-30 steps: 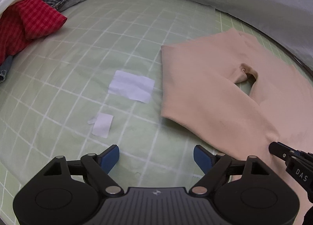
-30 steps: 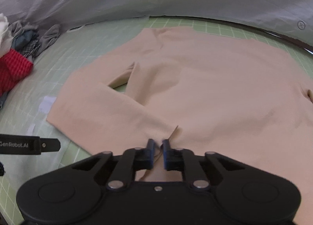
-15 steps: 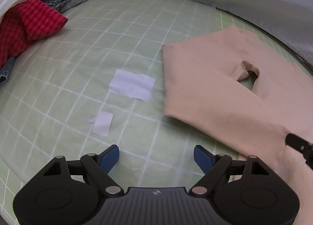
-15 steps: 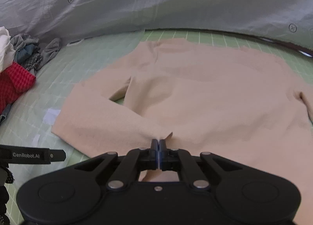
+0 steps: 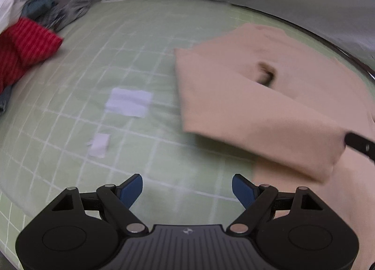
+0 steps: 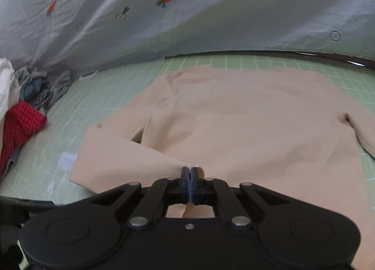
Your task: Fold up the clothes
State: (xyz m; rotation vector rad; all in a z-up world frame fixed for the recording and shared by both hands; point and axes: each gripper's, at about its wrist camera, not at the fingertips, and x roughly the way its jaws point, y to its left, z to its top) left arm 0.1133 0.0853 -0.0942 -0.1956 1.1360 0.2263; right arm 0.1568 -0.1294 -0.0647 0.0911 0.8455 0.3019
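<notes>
A beige long-sleeved top (image 6: 246, 117) lies spread on the green grid mat (image 6: 112, 87). My right gripper (image 6: 189, 171) is shut on the top's near edge by the left sleeve and lifts it off the mat. In the left wrist view the beige top (image 5: 246, 105) fills the right side, its sleeve raised, and one right gripper finger (image 5: 358, 143) shows at the right edge. My left gripper (image 5: 187, 188) is open and empty above the bare mat (image 5: 117, 47), left of the top.
A pile of clothes with a red checked piece (image 5: 23, 49) sits at the far left, also in the right wrist view (image 6: 21, 124). Two white paper scraps (image 5: 129, 102) lie on the mat. A grey carrot-print sheet (image 6: 164, 12) hangs behind.
My right gripper closed on the top's edge and raised it; the sleeve lifted off the mat. My left gripper stayed open and shifted slightly.
</notes>
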